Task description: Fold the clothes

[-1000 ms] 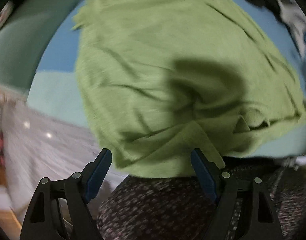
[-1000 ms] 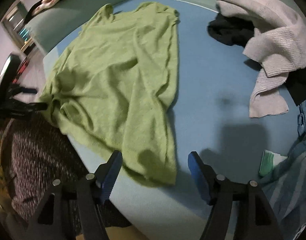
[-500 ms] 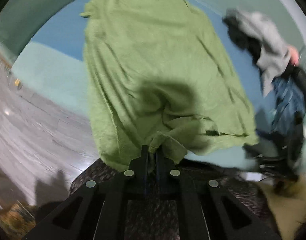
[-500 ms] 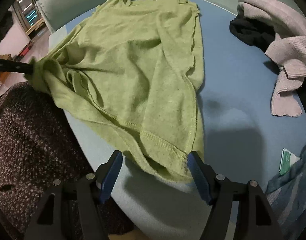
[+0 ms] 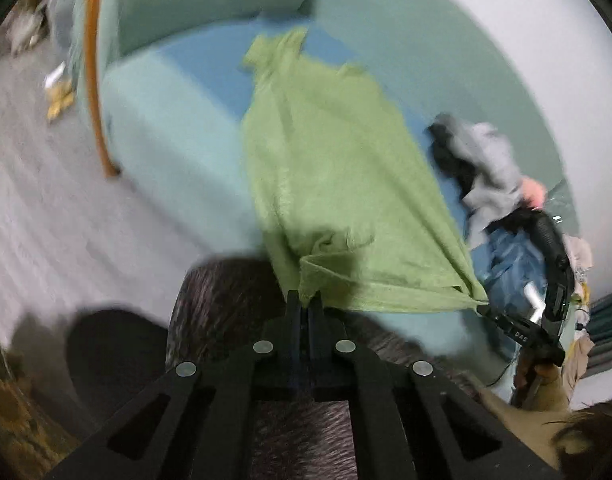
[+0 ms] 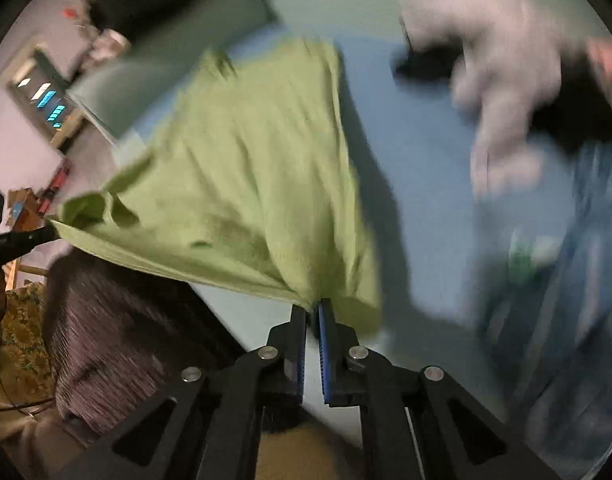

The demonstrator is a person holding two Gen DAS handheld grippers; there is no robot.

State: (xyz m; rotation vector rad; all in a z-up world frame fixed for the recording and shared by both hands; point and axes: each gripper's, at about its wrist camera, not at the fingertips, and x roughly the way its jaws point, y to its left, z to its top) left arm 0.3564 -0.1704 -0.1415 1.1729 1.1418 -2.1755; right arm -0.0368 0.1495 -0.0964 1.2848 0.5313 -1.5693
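Observation:
A green shirt [image 5: 333,184] lies stretched over the blue couch seat [image 5: 210,60], its near hem lifted off the front edge. My left gripper [image 5: 305,300] is shut on the hem's left corner. My right gripper [image 6: 311,306] is shut on the hem's right corner; it also shows in the left wrist view [image 5: 483,306] at the right. In the right wrist view the shirt [image 6: 242,184] spans to the left gripper [image 6: 52,232] at the far left. The hem hangs taut between the two grippers.
A pile of clothes, grey [image 5: 485,160], black and blue denim [image 5: 509,256], lies on the seat right of the shirt; it also shows in the right wrist view [image 6: 505,72]. The person's dark speckled legs [image 5: 226,300] are against the couch front. Grey floor [image 5: 46,208] lies at left.
My right gripper has shut on the shirt's right hem corner. Both grippers have lifted and pulled the hem back toward the person, stretching the shirt. The left gripper stayed shut.

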